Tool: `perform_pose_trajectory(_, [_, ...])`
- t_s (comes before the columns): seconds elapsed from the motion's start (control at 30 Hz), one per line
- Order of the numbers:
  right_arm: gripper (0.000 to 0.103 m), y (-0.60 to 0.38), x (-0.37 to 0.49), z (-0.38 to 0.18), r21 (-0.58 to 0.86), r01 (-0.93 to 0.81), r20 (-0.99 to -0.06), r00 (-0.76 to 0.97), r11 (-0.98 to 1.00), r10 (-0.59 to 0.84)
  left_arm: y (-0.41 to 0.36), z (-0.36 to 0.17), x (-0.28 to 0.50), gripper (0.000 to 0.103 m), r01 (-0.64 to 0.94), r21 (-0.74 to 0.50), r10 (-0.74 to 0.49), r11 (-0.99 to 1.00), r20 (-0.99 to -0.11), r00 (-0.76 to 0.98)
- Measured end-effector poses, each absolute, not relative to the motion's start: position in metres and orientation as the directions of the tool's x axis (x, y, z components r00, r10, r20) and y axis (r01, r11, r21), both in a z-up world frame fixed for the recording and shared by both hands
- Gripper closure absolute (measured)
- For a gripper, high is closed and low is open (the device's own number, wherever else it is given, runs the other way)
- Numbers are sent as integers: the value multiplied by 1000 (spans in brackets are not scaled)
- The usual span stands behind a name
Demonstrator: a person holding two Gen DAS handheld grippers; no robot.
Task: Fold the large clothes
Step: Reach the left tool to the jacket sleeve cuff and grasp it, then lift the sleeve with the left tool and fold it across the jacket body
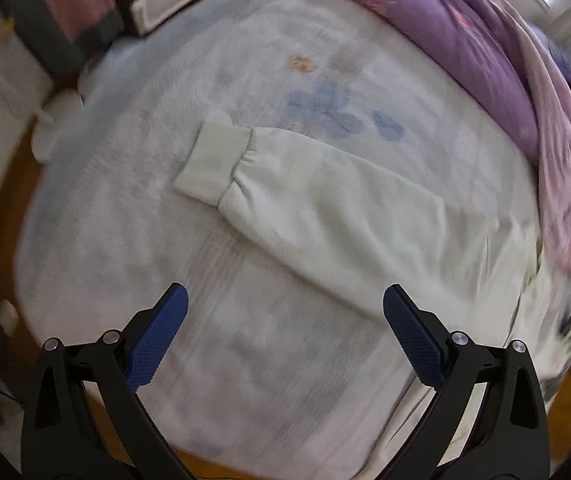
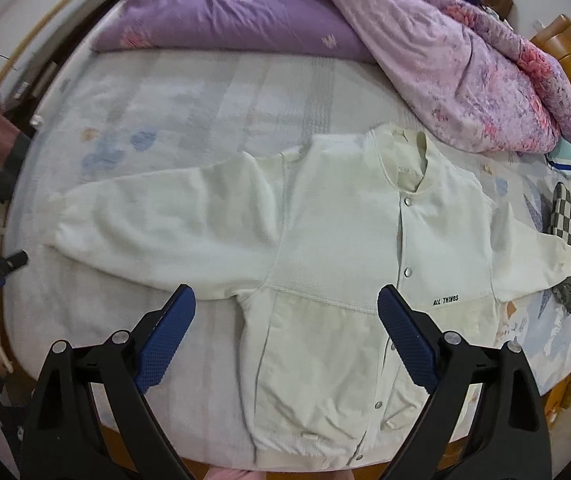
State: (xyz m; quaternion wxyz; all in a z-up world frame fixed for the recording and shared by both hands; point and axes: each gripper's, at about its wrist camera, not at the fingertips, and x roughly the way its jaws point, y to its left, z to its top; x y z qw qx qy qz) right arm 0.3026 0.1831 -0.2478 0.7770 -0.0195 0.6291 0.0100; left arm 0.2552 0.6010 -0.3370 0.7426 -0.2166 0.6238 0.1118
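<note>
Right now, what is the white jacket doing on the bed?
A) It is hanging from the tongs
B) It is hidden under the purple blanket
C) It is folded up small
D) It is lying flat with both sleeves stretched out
D: the jacket lies spread flat on the bed, sleeves out to each side, and both tongs are open and empty.

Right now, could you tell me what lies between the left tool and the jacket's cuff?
Only bare bedsheet: in the left wrist view, the open left tool hovers short of the cuff, with nothing between them.
</note>
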Motion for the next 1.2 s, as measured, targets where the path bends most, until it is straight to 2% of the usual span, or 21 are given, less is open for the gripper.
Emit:
perform_pose_trajectory(0.23, [15, 197, 315, -302, -61, -57, -990, 127, 996, -54, 650, -424, 276, 5, -641, -357, -248, 679, -934, 258])
perform_pose_trajectory(0.43, [14, 193, 312, -338, -26, -27, -995, 99, 999, -24, 678, -479, 287, 6, -755, -390, -254, 527, -920, 298])
perform_pose_trajectory(0.47, [14, 192, 311, -344, -10, -11, -996, 89, 1000, -8, 682, -484, 288, 10, -771, -388, -243, 505, -921, 304])
perform_pose_trajectory(0.5, [14, 191, 310, -348, 2, 0, -996, 85, 1000, 2, 685, -485, 290, 26, -789, -364, -213, 496, -931, 296])
perform_pose_trajectory(0.53, [14, 191, 310, -352, 18, 14, -996, 82, 1000, 16, 687, -484, 293, 34, -796, -335, -179, 504, -942, 284])
perform_pose_trajectory(0.57, [14, 188, 311, -357, 38, 29, -996, 86, 999, 35, 688, -483, 295, 48, -794, -314, -159, 521, -949, 272])
perform_pose_trajectory(0.6, [14, 186, 312, -361, 55, 39, -994, 94, 998, 51, 686, -477, 301, 69, -772, -255, -105, 583, -965, 241])
perform_pose_trajectory(0.63, [15, 185, 313, -362, 71, 43, -992, 109, 997, 66, 682, -471, 306, 74, -737, -230, -73, 636, -968, 240])
perform_pose_trajectory(0.67, [19, 185, 314, -363, 82, 46, -989, 125, 996, 76, 675, -463, 311, 80, -698, -191, -29, 690, -971, 237])
perform_pose_trajectory(0.7, [27, 183, 317, -366, 103, 48, -985, 144, 994, 95, 670, -459, 315, 84, -674, -159, 4, 722, -972, 234])
perform_pose_trajectory(0.73, [31, 180, 320, -368, 131, 51, -980, 159, 990, 122, 663, -450, 319, 85, -639, -124, 47, 759, -969, 244])
perform_pose_trajectory(0.8, [52, 175, 326, -372, 185, 59, -966, 194, 981, 170, 650, -432, 323, 86, -593, -71, 116, 802, -955, 272])
perform_pose_trajectory(0.83, [57, 173, 330, -374, 199, 61, -961, 209, 978, 183, 645, -421, 326, 87, -573, -53, 146, 818, -944, 295])
perform_pose_trajectory(0.87, [68, 171, 335, -375, 218, 53, -950, 240, 974, 200, 641, -412, 330, 87, -558, -43, 165, 829, -934, 317])
perform_pose_trajectory(0.9, [83, 169, 338, -376, 225, 45, -944, 257, 973, 206, 636, -401, 334, 87, -541, -23, 192, 841, -921, 338])
perform_pose_trajectory(0.97, [98, 164, 347, -381, 229, 33, -939, 271, 973, 212, 626, -379, 336, 87, -510, -1, 224, 860, -898, 380])
perform_pose_trajectory(1.13, [102, 156, 357, -398, 219, -4, -930, 301, 976, 210, 582, -327, 339, 87, -431, 83, 301, 898, -830, 469])
perform_pose_trajectory(1.2, [102, 155, 357, -409, 172, -12, -943, 287, 985, 169, 567, -309, 336, 87, -415, 126, 338, 901, -804, 489])
